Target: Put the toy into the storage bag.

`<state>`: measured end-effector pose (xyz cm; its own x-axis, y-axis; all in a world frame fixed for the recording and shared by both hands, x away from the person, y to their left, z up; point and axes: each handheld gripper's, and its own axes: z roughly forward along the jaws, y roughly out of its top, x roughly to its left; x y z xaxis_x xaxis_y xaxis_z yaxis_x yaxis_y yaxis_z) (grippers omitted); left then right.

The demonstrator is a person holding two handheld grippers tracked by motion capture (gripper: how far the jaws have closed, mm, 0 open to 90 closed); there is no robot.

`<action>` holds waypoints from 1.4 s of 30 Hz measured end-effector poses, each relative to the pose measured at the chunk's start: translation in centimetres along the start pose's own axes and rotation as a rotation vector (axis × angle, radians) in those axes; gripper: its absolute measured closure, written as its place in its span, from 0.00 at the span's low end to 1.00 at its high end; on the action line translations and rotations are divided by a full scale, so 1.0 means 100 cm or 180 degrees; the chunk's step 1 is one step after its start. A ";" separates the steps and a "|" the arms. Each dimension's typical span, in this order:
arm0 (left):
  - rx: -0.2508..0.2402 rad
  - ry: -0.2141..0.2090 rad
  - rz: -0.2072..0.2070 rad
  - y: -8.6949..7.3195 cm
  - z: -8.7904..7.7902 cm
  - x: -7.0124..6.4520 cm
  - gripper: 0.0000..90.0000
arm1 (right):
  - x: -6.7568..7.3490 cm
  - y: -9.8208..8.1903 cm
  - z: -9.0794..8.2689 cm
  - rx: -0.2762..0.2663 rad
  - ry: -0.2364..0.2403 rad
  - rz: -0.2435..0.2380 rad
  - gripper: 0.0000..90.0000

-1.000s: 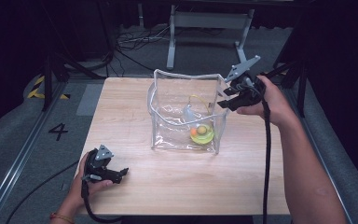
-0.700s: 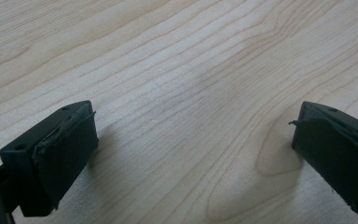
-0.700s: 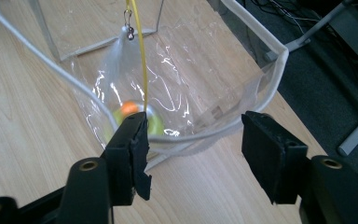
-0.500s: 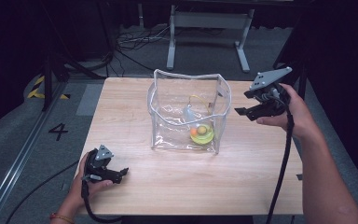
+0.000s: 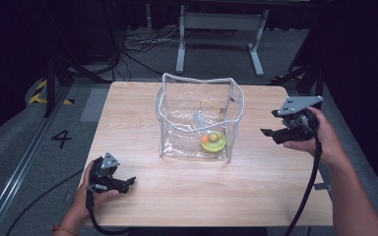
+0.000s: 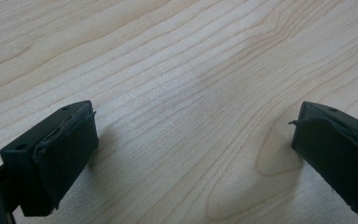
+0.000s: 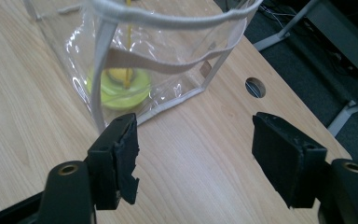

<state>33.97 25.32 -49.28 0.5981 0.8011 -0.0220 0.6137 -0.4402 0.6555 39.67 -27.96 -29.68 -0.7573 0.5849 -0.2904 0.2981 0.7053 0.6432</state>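
Clear plastic bag stands upright near the middle of the table, mouth up, white-trimmed rim sagging inward. Its long axis runs roughly across the table, left-right in the high view; one flat side faces the person. In the right gripper view a corner seam of the bag points toward the cam, w/ a beige strap across the near wall.

Inside the bag, at its bottom right corner: a yellow-green round toy w/ an orange bit on top, plus a small pale piece and a thin yellow cord above it. Too small to tell more.

Right gripper hangs right of the bag, well apart from it, jaws aimed at the bag's right wall. Its jaws have just been opening; they stand wide, nothing between them, only bare wood. A round cable hole sits in the table right of the bag.

Left gripper rests on the table in front-left of the bag, well apart, jaws spread wide over bare wood, gripping nothing.

Nothing stands between either gripper and the bag.
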 end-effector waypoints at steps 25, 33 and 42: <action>0.0000 0.0002 -0.0005 0.000 0.000 0.000 0.01 | 0.025 -0.076 0.033 0.0125 -0.0133 0.0087 0.31; -0.0001 0.0000 -0.0006 0.000 0.000 0.000 0.01 | 0.031 -0.110 0.043 0.0184 -0.0061 0.0226 0.28; 0.0004 0.0008 -0.0004 0.000 0.000 0.000 0.01 | 0.039 -0.166 0.055 0.0249 0.0047 0.0487 0.30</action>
<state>33.96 25.31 -49.27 0.5959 0.8028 -0.0208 0.6151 -0.4397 0.6545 34.95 -35.13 -45.40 -0.7080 0.6822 -0.1826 0.4544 0.6380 0.6217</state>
